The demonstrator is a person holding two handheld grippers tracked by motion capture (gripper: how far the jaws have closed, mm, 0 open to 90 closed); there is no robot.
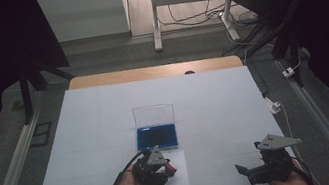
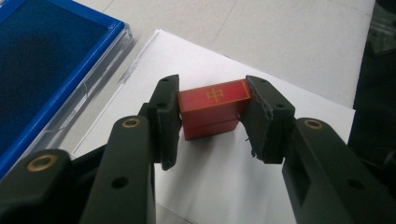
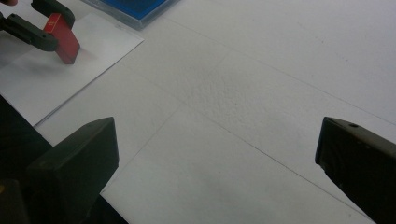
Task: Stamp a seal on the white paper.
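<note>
Left tongs (image 2: 212, 121) clamp the red stamp block (image 2: 212, 109).
I hold it over the white paper sheet (image 2: 224, 172); my right tongs (image 3: 217, 158) gape empty.

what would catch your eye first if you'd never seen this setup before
First the red block with a gold character on top, clamped between the jaws of the left hand-held gripper over a white paper sheet at the table's near edge. Next the open blue ink pad with its clear lid up, mid-table just beyond. The right hand-held gripper sits open at the near right.
</note>
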